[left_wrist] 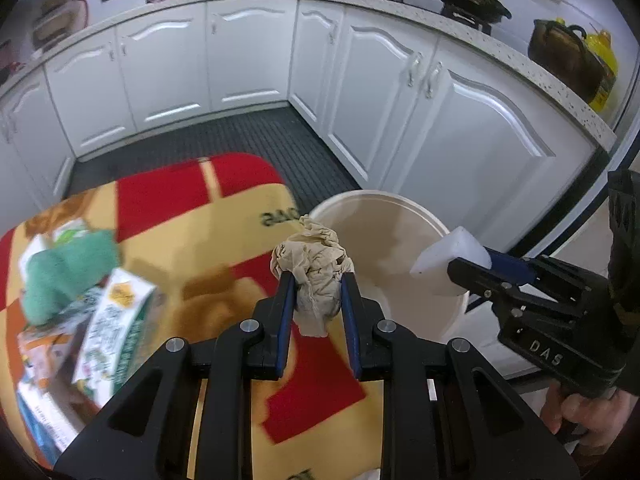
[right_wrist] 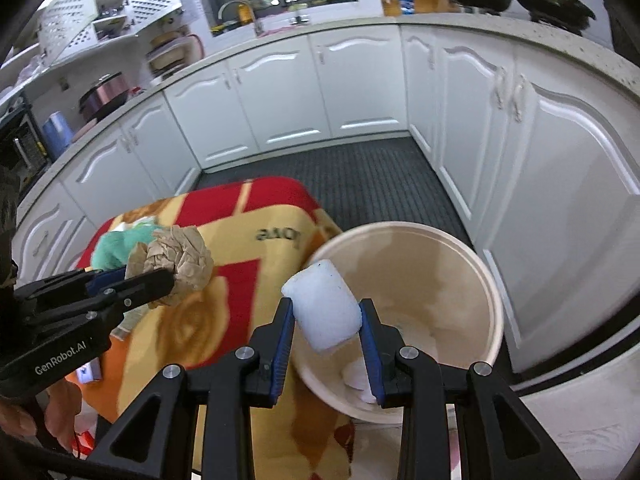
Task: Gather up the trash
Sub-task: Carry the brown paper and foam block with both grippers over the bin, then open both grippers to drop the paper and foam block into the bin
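My left gripper [left_wrist: 316,280] is shut on a crumpled brown paper ball [left_wrist: 314,268] and holds it above the table edge, just left of the cream bucket [left_wrist: 400,208]. The ball also shows in the right wrist view [right_wrist: 180,262]. My right gripper [right_wrist: 326,308] is shut on a white foam block [right_wrist: 324,308] held over the near rim of the bucket [right_wrist: 492,300]. The block also shows in the left wrist view [left_wrist: 448,260]. White scraps [right_wrist: 356,376] lie on the bucket's bottom.
A red and yellow cloth [left_wrist: 192,240] covers the table. A green towel [left_wrist: 64,272] and printed cartons [left_wrist: 116,328] lie at its left. White kitchen cabinets [left_wrist: 440,120] stand close behind the bucket, on a dark ribbed floor mat [left_wrist: 240,136].
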Available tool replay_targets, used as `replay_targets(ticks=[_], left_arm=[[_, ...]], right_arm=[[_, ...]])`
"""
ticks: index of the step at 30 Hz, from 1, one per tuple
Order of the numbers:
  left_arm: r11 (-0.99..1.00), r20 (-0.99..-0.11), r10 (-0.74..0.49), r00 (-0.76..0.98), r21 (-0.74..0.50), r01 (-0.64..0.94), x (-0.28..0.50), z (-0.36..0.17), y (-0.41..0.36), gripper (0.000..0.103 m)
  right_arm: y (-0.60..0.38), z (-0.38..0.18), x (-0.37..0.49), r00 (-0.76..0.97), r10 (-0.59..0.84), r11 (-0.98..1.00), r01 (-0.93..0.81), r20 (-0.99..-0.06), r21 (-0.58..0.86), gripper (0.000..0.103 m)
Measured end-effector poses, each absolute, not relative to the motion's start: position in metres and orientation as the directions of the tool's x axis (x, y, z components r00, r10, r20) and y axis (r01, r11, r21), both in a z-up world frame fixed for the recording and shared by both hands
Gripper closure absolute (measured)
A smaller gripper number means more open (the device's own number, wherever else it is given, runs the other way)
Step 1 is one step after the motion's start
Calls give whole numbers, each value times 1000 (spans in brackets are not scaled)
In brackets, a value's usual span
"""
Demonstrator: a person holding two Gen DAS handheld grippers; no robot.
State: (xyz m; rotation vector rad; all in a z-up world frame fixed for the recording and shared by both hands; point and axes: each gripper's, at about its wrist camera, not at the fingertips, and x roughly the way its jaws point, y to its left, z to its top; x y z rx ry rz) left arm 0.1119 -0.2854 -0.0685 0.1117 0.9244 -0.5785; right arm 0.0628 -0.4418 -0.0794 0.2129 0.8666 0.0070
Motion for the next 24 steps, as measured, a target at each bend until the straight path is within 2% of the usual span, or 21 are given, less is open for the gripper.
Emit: replay_targets(ticks=[10, 14, 17, 19, 21, 24], left_arm=[[815, -809, -455, 373, -209, 540, 132, -95, -328, 82], [819, -821, -442, 362, -206, 535, 137, -107, -336, 81], [820, -828, -429, 361, -190, 540, 138, -113, -342, 74], [820, -827, -434, 358, -197, 538, 140, -115, -341, 60], [817, -816, -461, 348, -236, 526, 140, -115, -337, 51], [815, -811, -484, 328, -280, 507, 143, -115, -333, 49]], right_arm=[[-483, -104, 72, 627, 59, 959, 180, -776, 219, 73], [-492, -112, 79, 626, 46, 949, 215, -779, 229, 60], [-498, -119, 82, 617, 49, 946, 223, -786, 234, 60], [-499, -121, 83, 611, 45, 946, 229, -791, 230, 58], [-501, -123, 83, 606, 44, 942, 240, -795, 235, 55], [-501, -126, 81, 604, 55, 939, 240, -795, 247, 55]])
